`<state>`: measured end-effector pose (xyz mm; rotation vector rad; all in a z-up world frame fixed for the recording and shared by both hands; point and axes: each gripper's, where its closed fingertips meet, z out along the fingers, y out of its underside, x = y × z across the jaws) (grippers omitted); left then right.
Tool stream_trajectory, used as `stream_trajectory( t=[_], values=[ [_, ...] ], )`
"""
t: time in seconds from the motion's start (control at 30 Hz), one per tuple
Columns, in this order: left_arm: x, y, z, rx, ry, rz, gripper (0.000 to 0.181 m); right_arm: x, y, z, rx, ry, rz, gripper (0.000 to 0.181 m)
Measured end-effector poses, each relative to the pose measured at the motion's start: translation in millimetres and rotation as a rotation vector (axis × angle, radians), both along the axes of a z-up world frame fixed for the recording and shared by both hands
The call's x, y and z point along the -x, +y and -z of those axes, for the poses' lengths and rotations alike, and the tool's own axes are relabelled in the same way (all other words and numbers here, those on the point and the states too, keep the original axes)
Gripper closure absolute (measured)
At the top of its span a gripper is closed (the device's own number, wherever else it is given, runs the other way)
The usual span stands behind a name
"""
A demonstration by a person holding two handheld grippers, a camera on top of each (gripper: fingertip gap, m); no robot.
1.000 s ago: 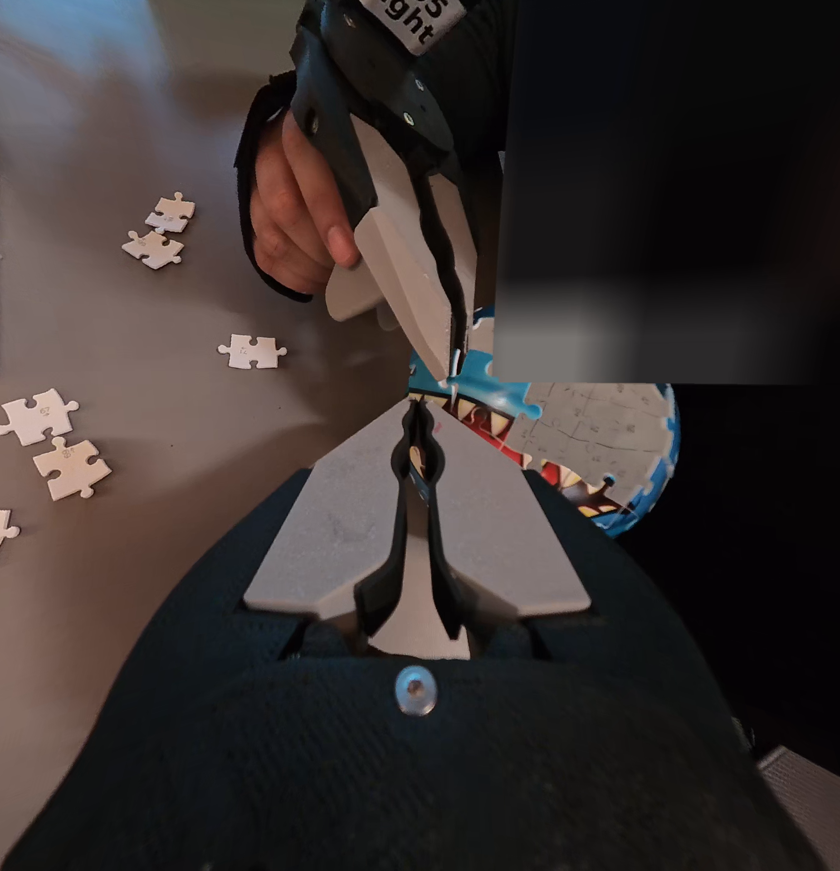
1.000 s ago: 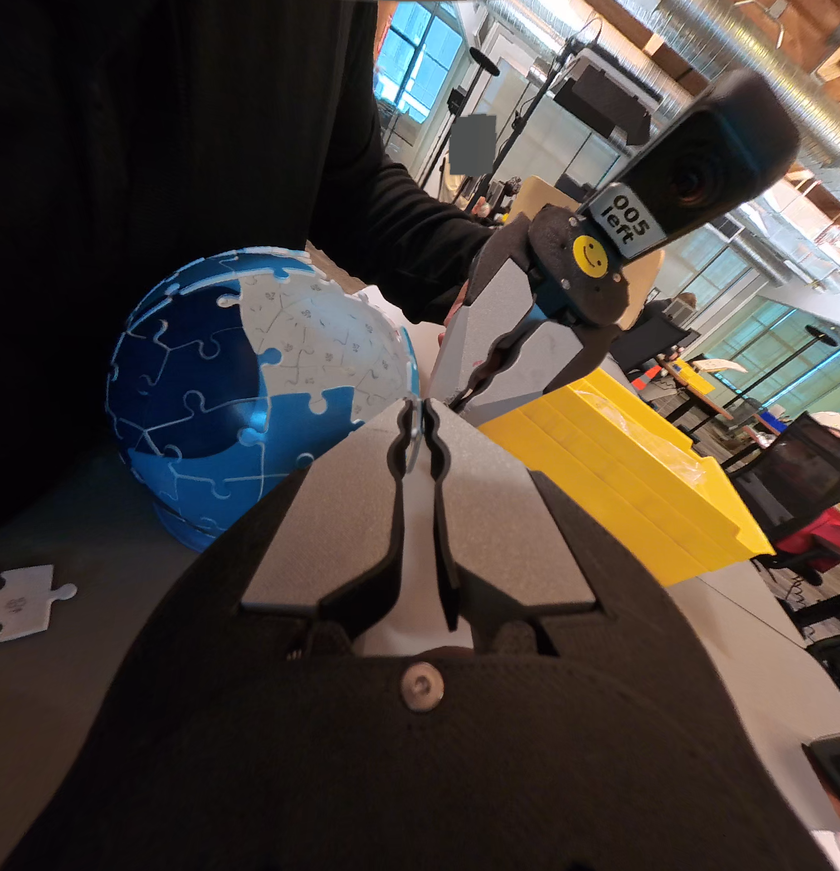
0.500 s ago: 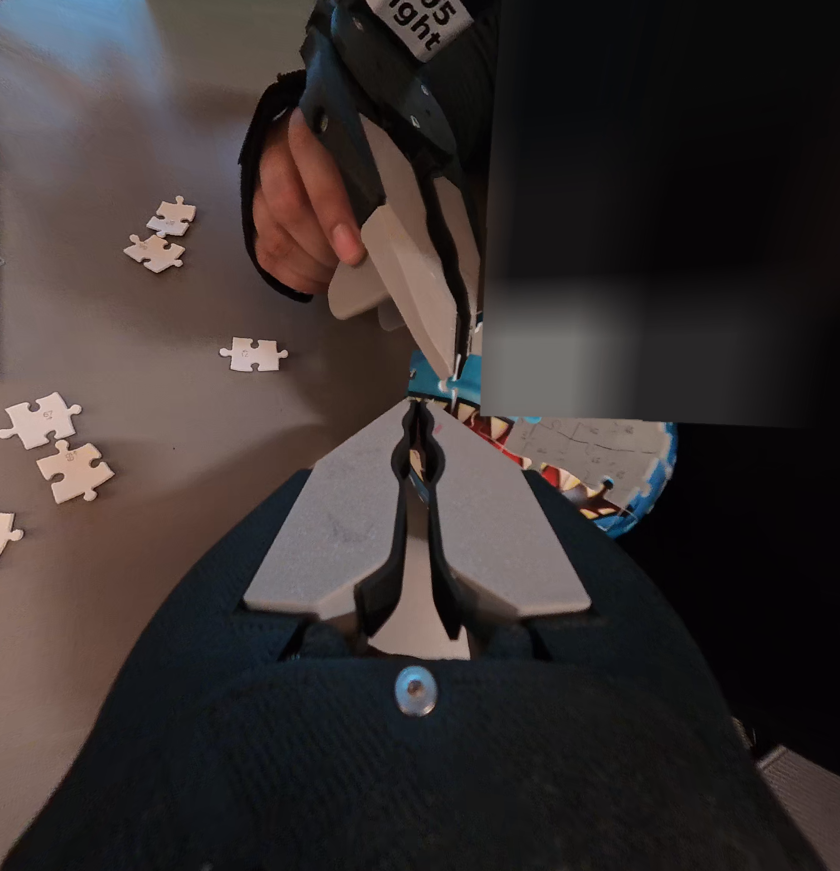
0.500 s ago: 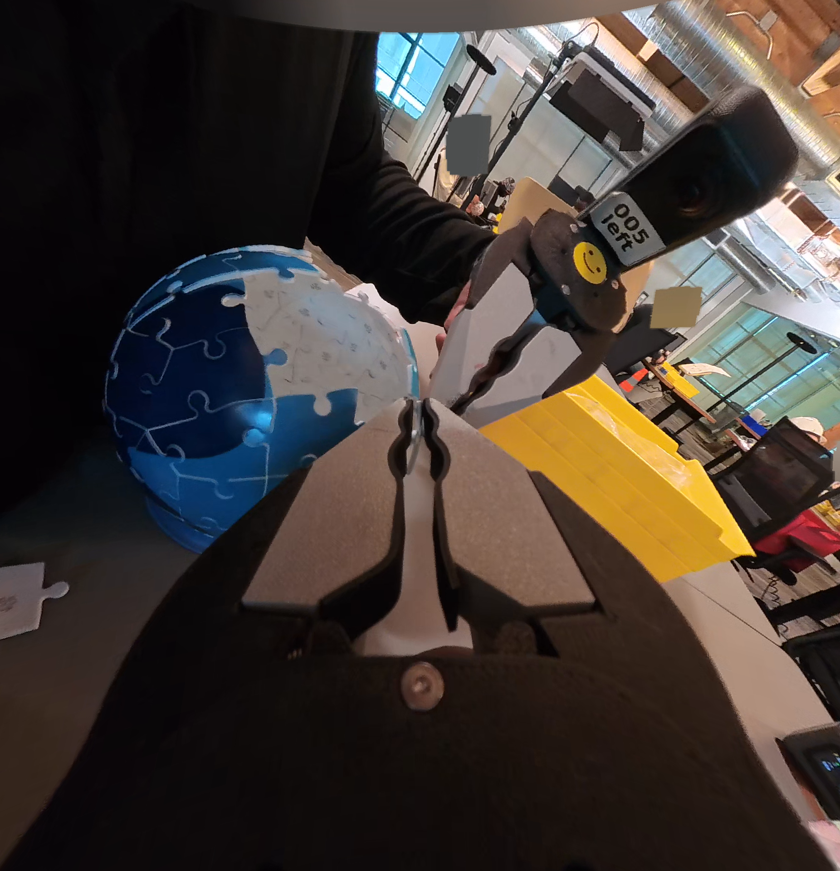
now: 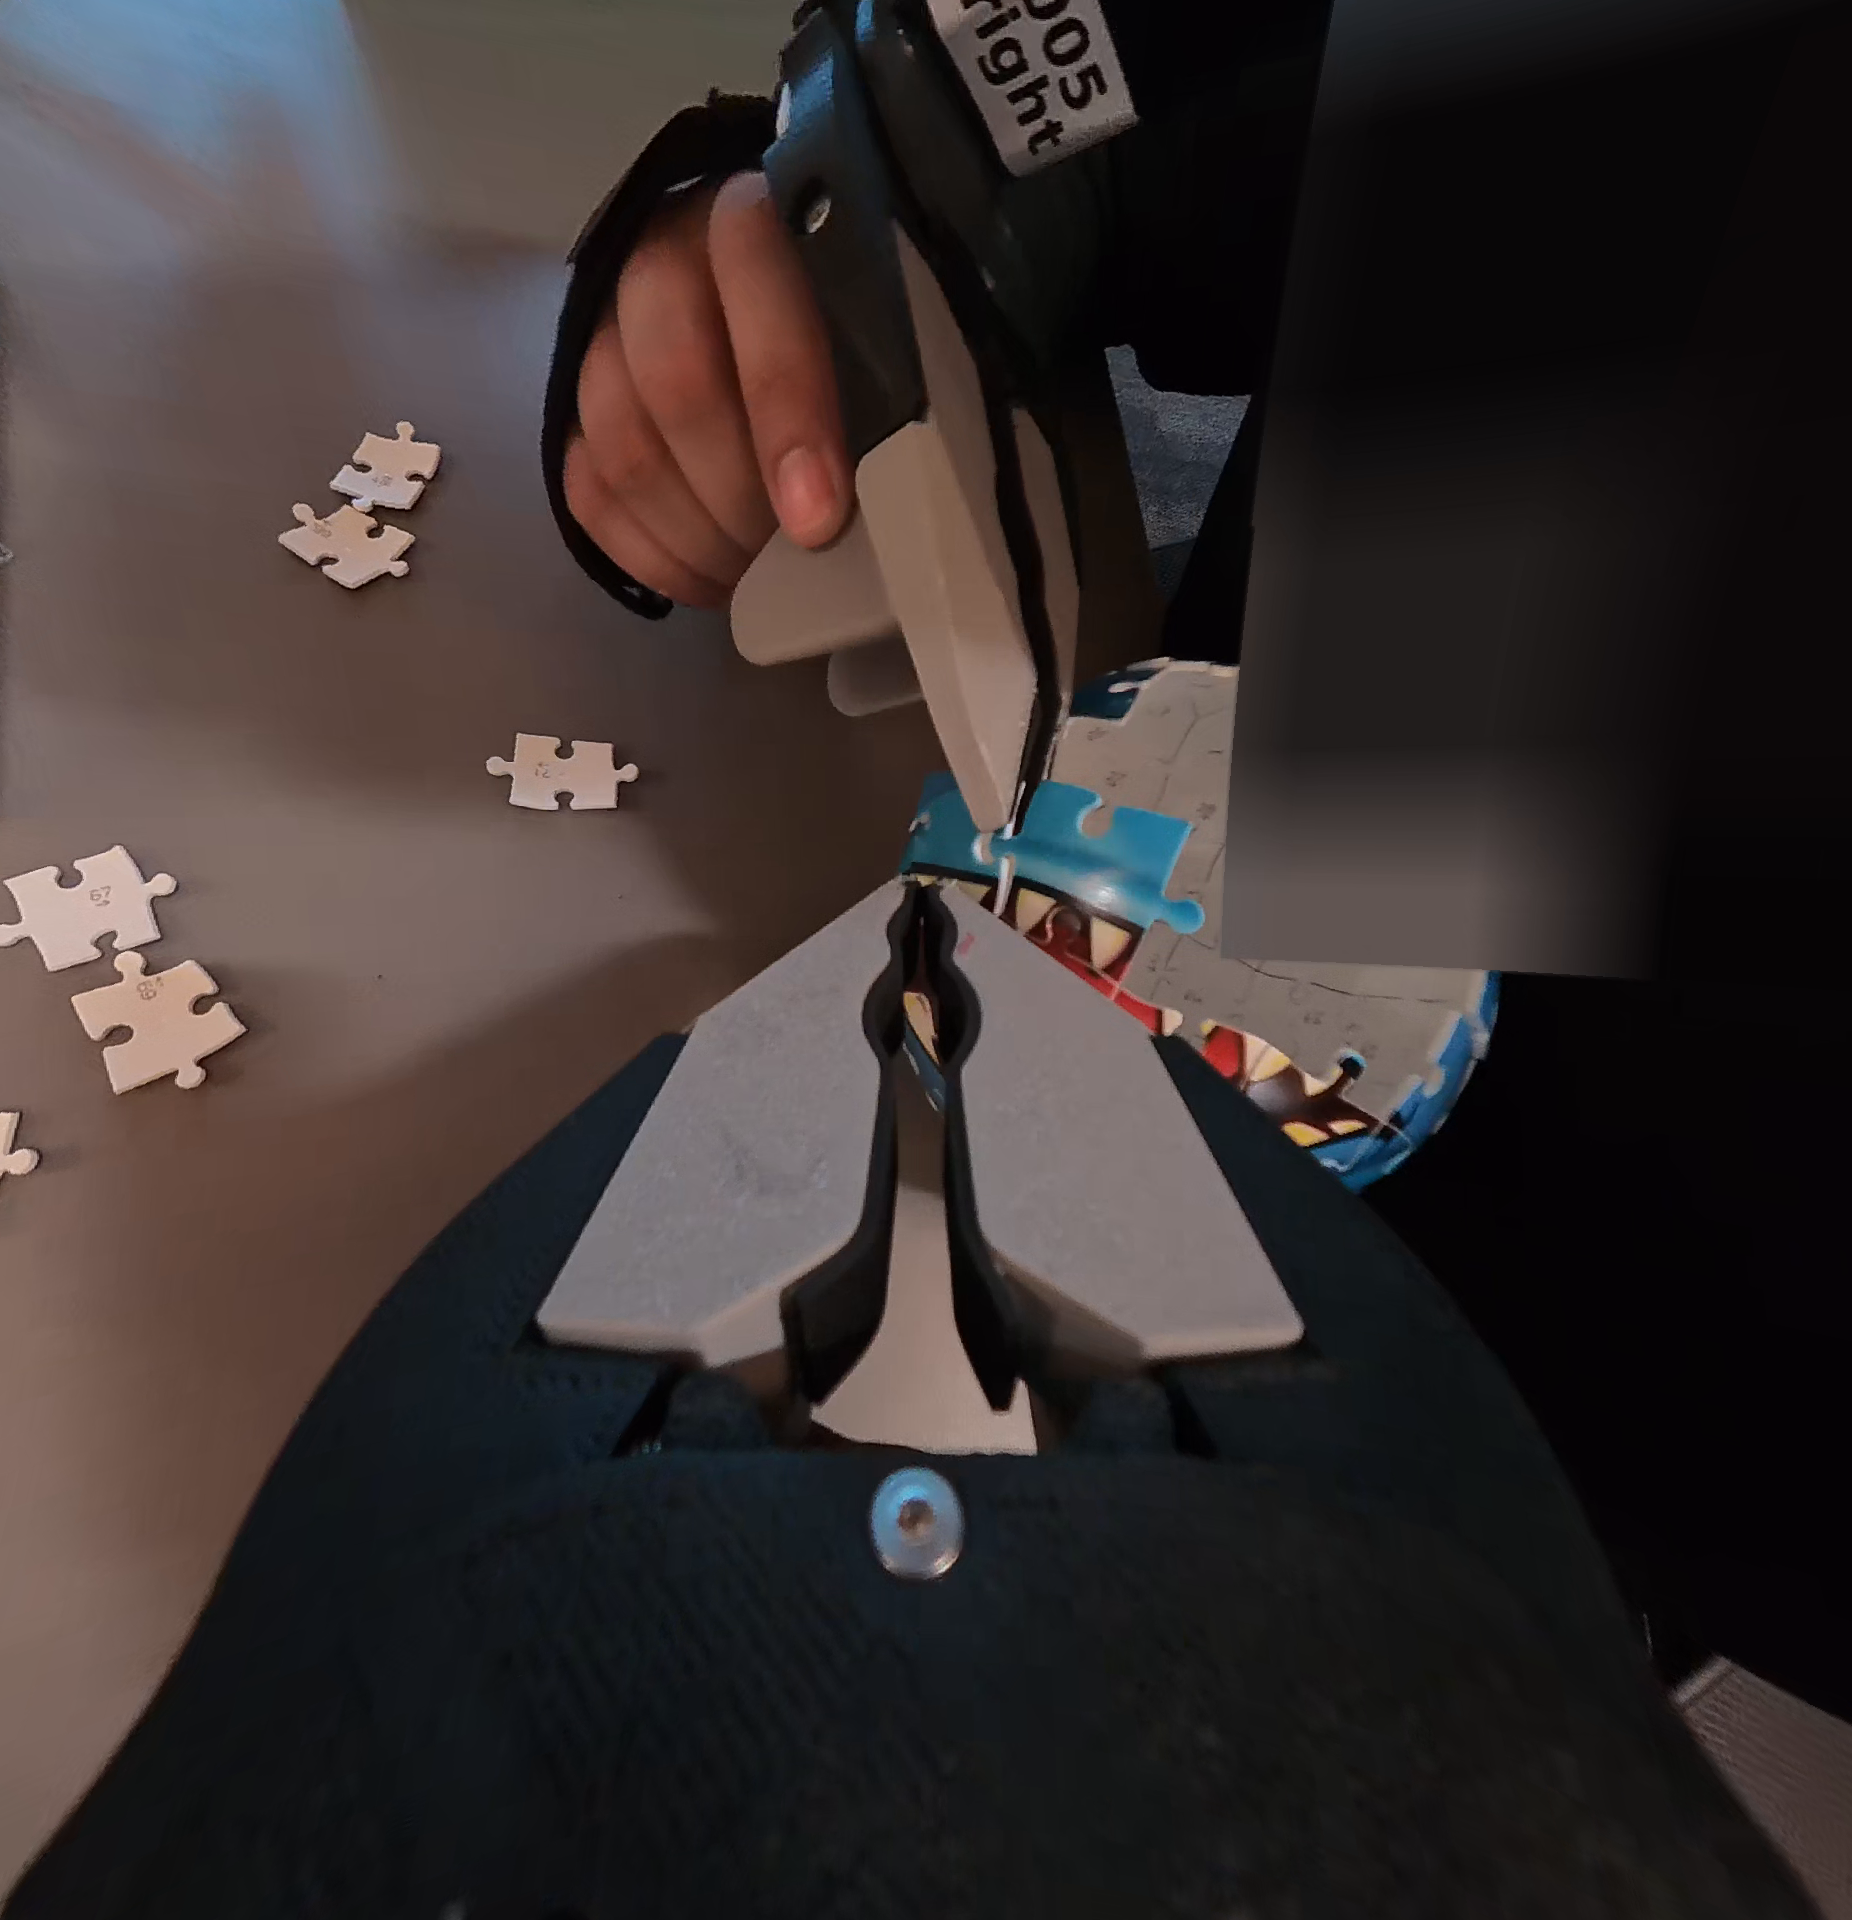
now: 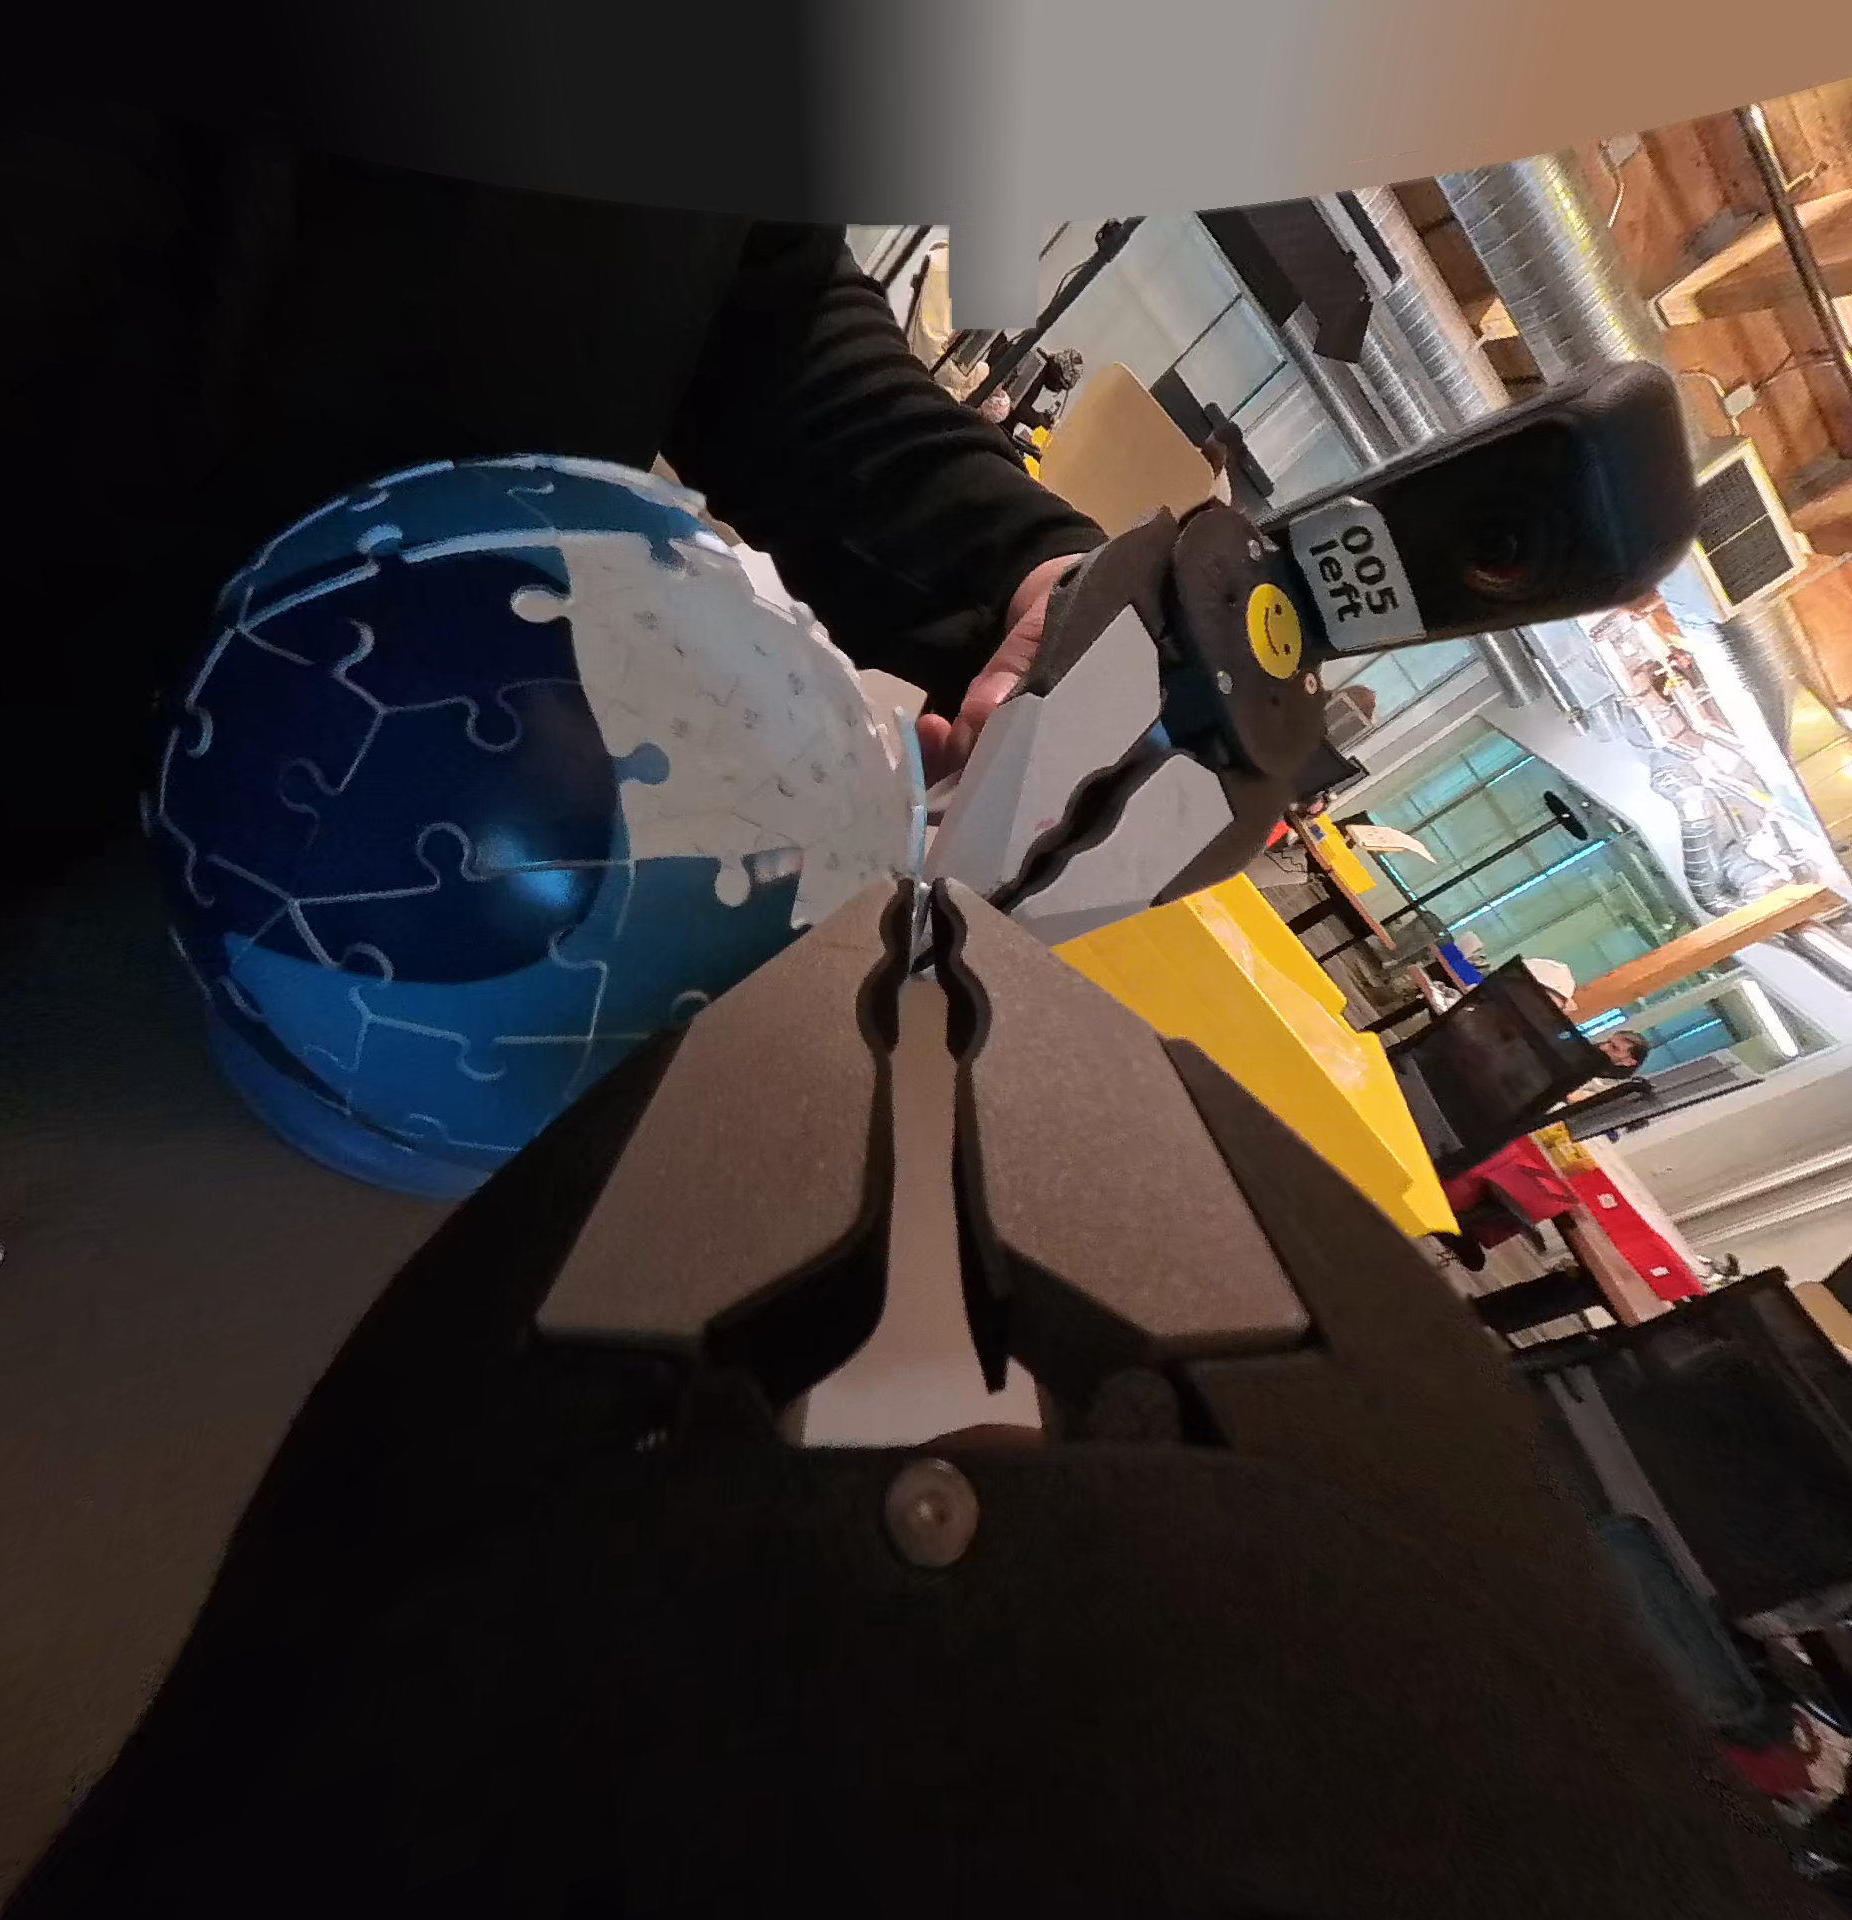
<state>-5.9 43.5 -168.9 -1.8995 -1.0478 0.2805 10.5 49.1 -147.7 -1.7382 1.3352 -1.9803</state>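
Puzzle ball (image 6: 506, 831) sits on the tabletop (image 5: 330, 260) just ahead of both claws; left claw (image 5: 920, 904) pinches its open rim, right claw (image 6: 920, 914) pinches a blue piece (image 5: 1088, 847) against that edge; best kept aligned, pressed gently; loose pieces (image 5: 563, 771) lie left.

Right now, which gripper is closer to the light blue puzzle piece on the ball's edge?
Right. The right gripper pinches the light blue piece at its end; the left gripper sits shut beside it, at the puzzle ball's rim.
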Motion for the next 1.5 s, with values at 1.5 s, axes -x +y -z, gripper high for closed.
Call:
stream_trajectory(
  t=[1.5],
  values=[
    [3.6, -2.0, 4.1, -0.012, -0.001, 0.01, 0.181, 0.5, 1.2, -0.9, -0.021, 0.001, -0.027, 0.18]
  ],
)
